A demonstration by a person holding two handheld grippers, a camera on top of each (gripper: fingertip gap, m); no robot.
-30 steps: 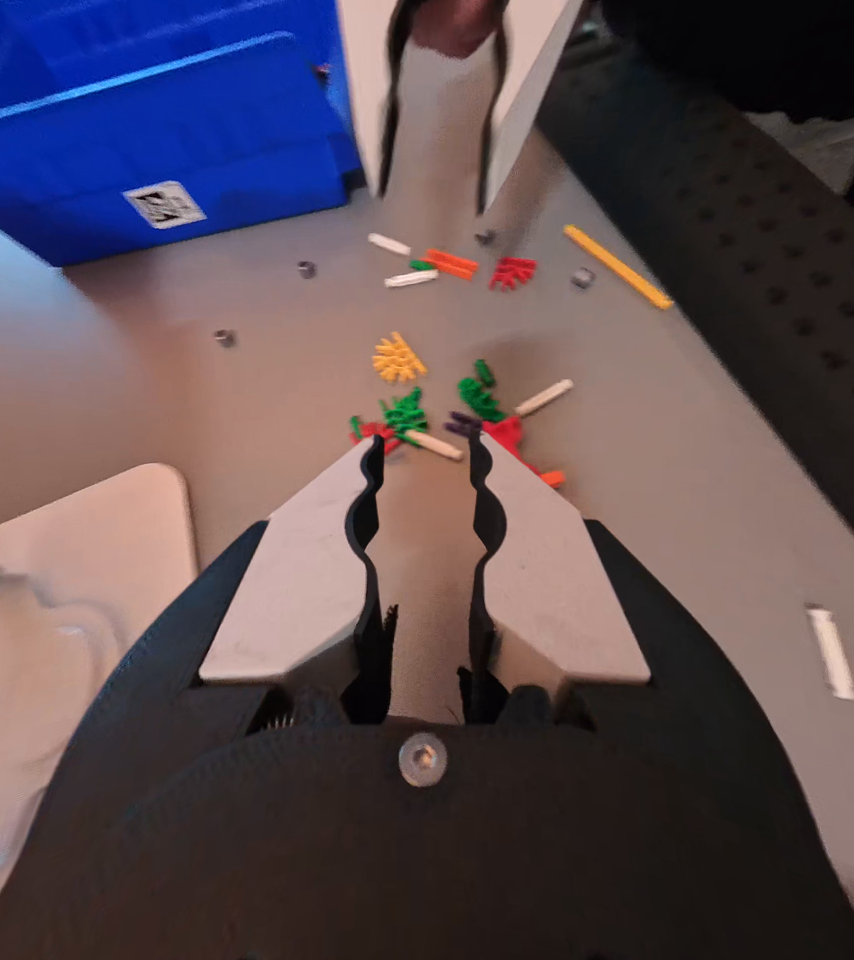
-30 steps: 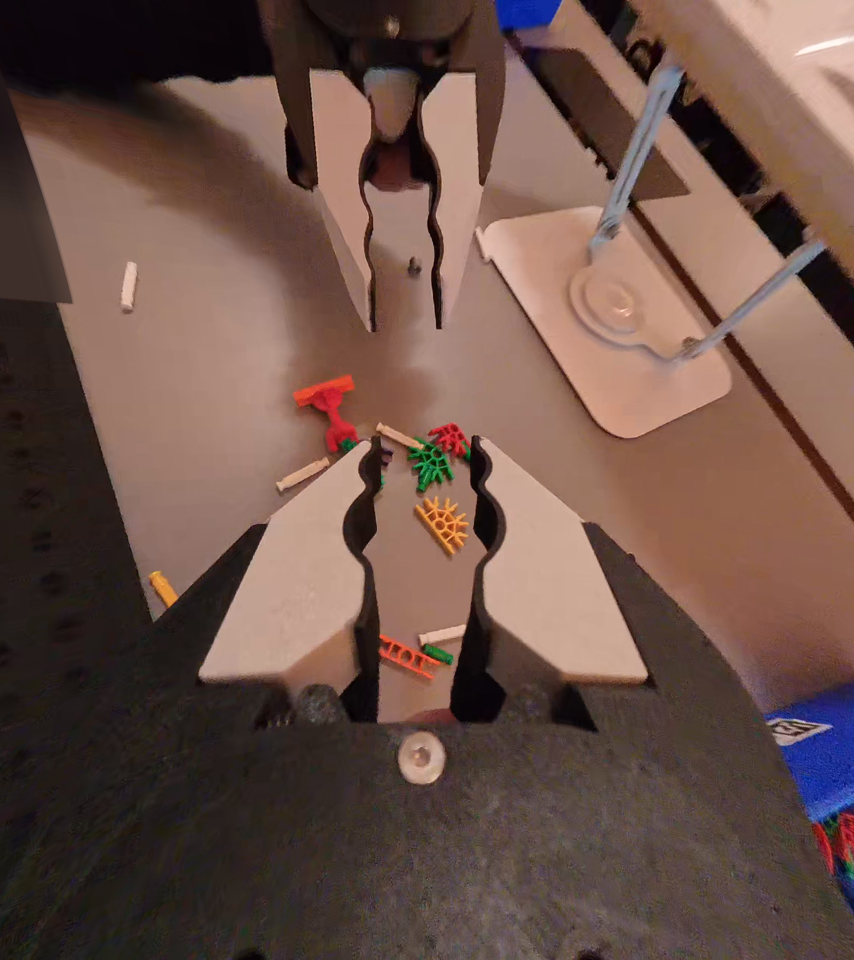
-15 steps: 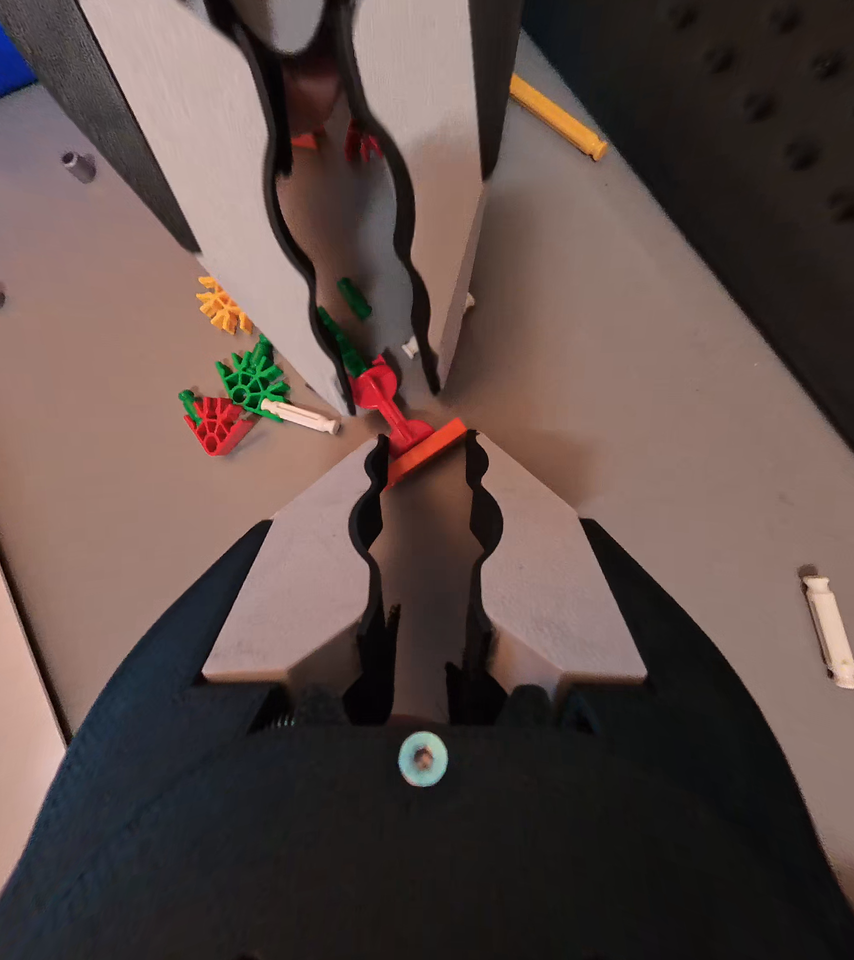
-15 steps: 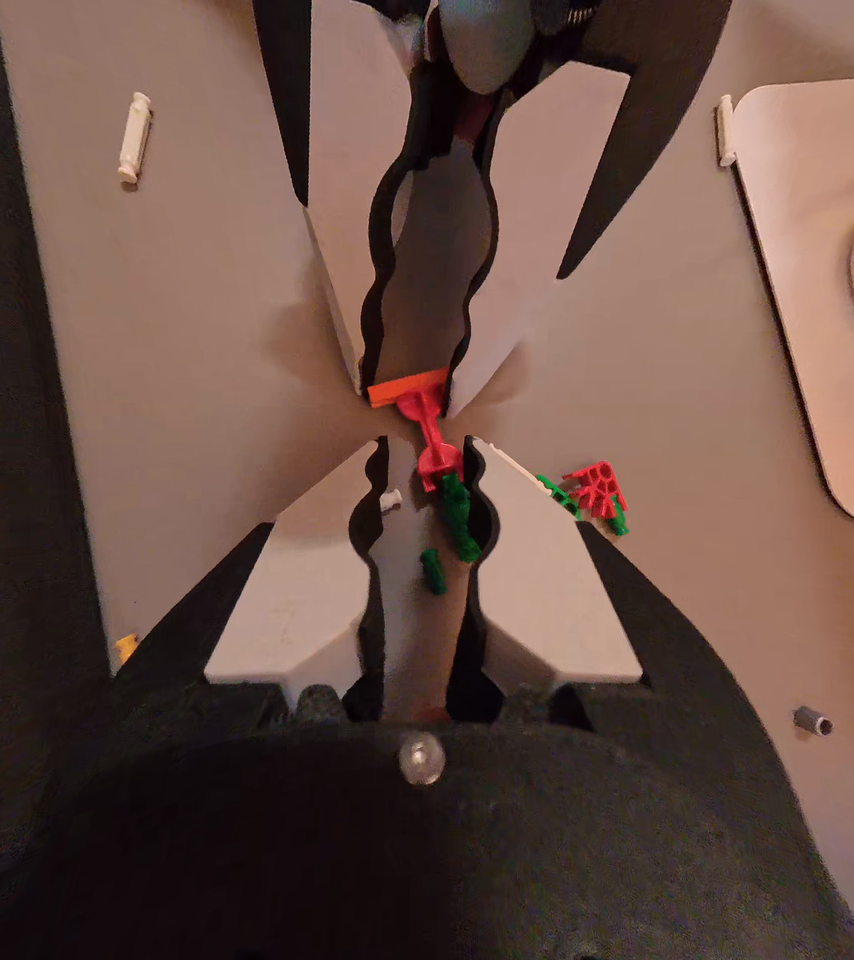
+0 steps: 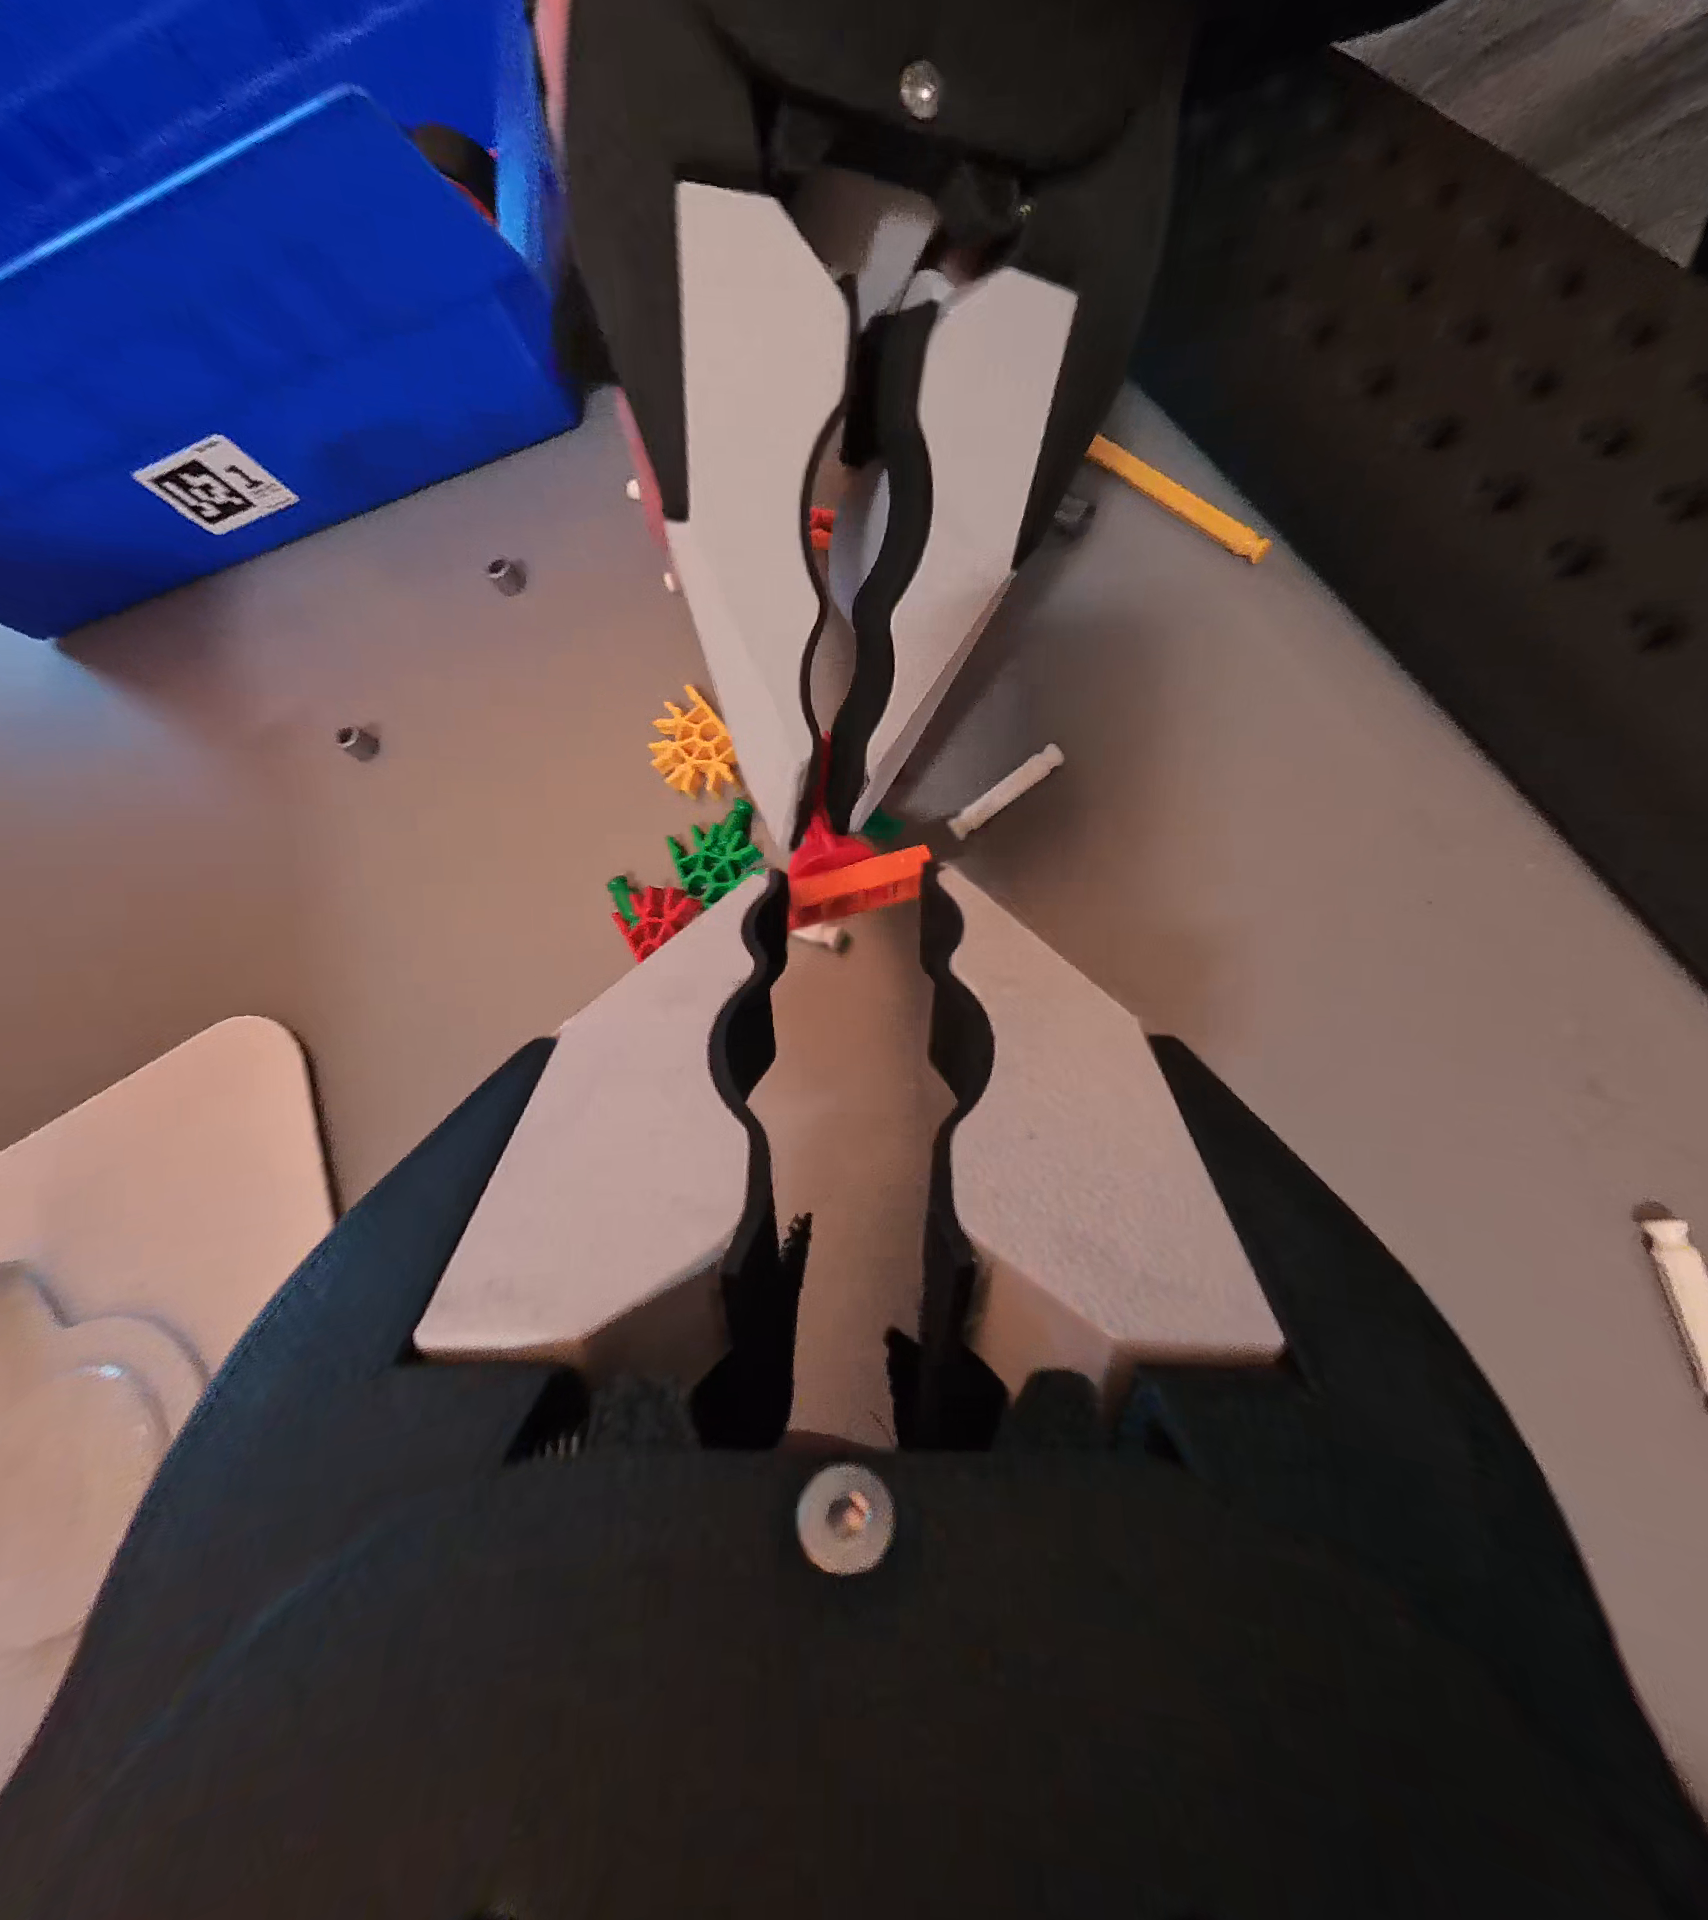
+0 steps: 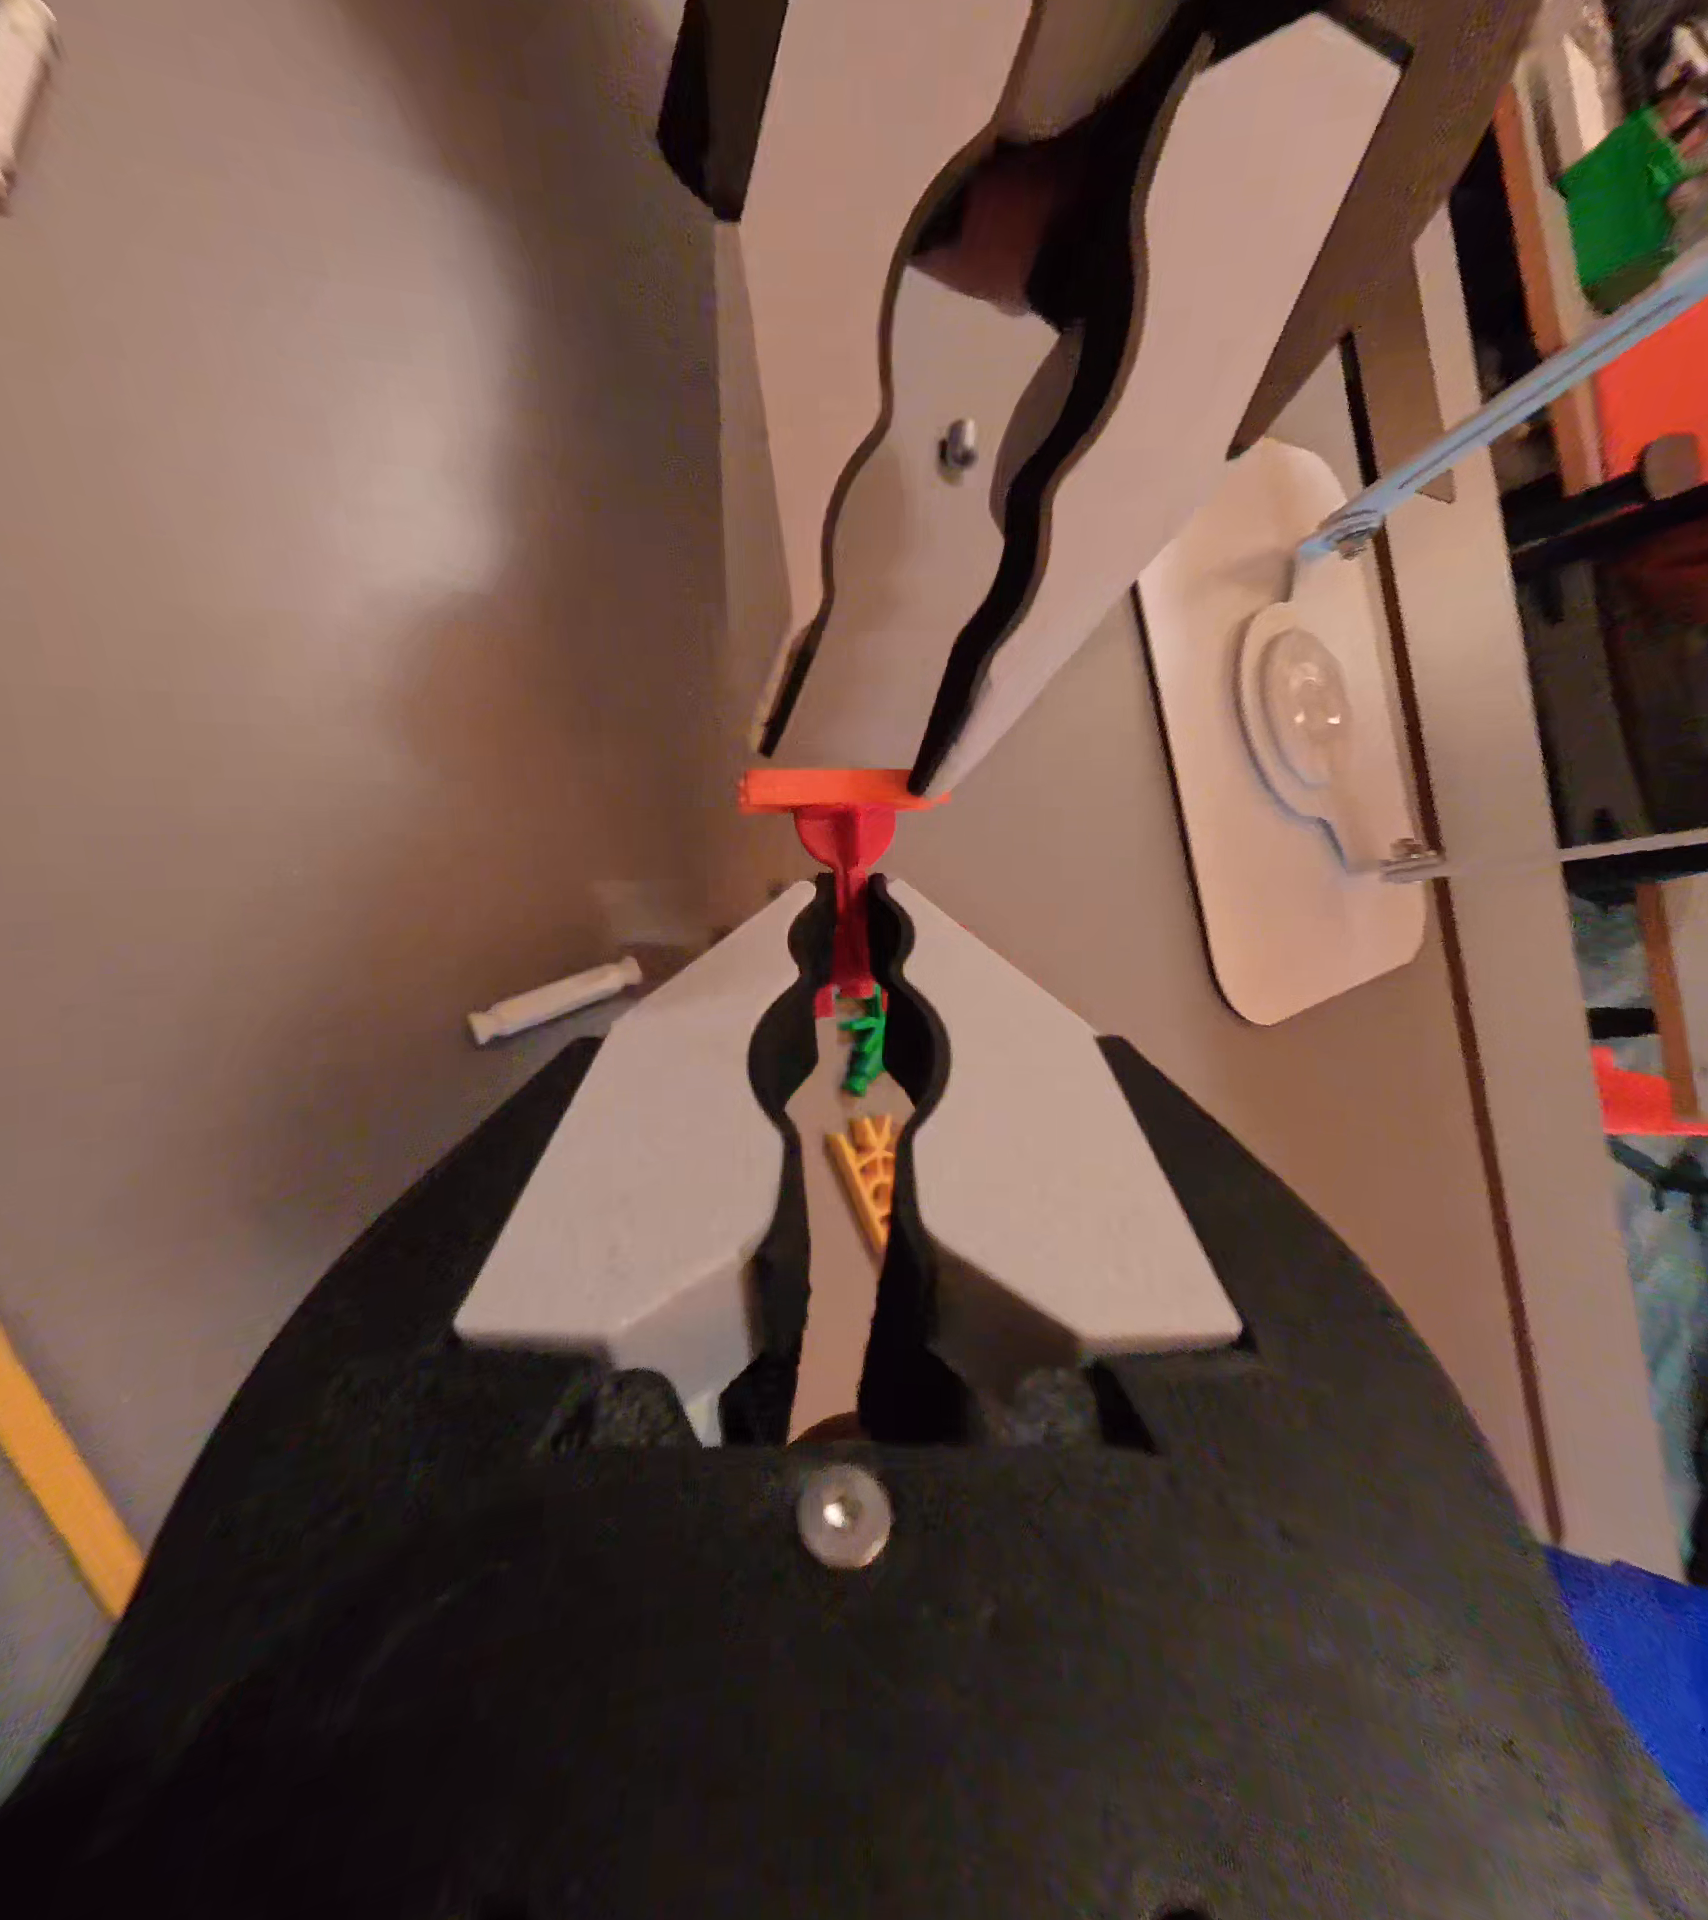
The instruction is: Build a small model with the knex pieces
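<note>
Right claw (image 6: 848,883), centre frame, is clamped on the red connector (image 6: 845,831); left claw (image 5: 852,883) stands parted, its tips straddling the orange rod (image 5: 860,878) above the table (image 5: 1349,935). Thin grip: a twist could pop the pieces apart.

A lab bench: perforated black board (image 5: 1556,436), blue parts bin (image 5: 206,312).

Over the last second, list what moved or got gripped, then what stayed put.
Both grippers came together from apart. The right gripper closed on the red rod and lifted it off the table; the left gripper now straddles its orange piece, jaws open. The yellow connector, green connector and blue bin stayed put.
</note>
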